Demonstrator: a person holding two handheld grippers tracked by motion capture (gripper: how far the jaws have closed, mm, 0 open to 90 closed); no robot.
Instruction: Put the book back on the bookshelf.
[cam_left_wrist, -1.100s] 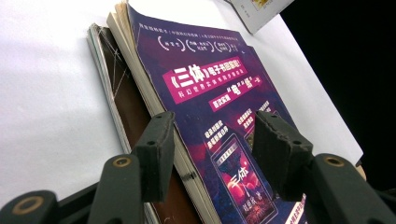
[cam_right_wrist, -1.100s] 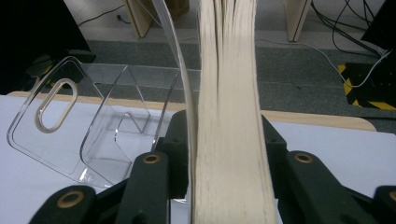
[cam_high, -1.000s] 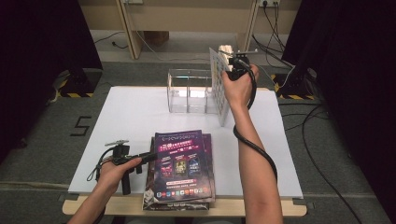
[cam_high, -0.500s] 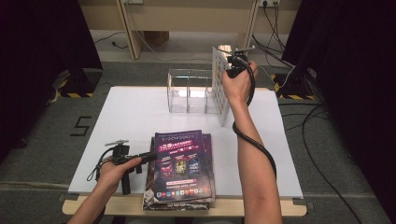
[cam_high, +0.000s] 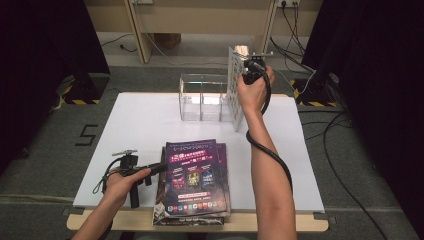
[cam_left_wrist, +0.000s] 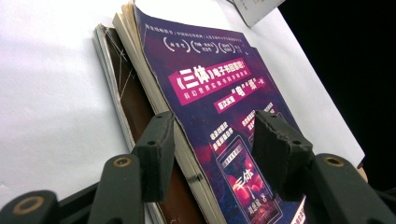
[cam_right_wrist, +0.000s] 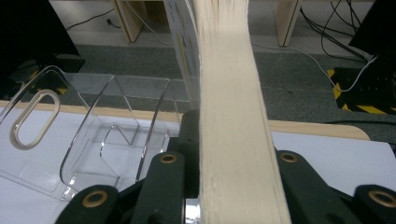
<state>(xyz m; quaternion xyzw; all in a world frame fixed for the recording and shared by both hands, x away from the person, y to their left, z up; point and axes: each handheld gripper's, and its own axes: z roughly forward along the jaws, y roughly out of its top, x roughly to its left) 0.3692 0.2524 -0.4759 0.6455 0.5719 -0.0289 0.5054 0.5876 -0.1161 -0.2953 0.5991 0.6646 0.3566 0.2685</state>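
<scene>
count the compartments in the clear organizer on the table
3, side by side in the clear organizer at the far middle of the white table. The upright book held at its right end may hide part of the rightmost one.

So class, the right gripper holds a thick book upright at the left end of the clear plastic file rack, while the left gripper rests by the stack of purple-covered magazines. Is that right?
Not quite. The right gripper holds the thick book upright at the right end of the clear plastic file rack, as the high view shows. The left gripper does rest at the stack of purple-covered magazines.
</scene>
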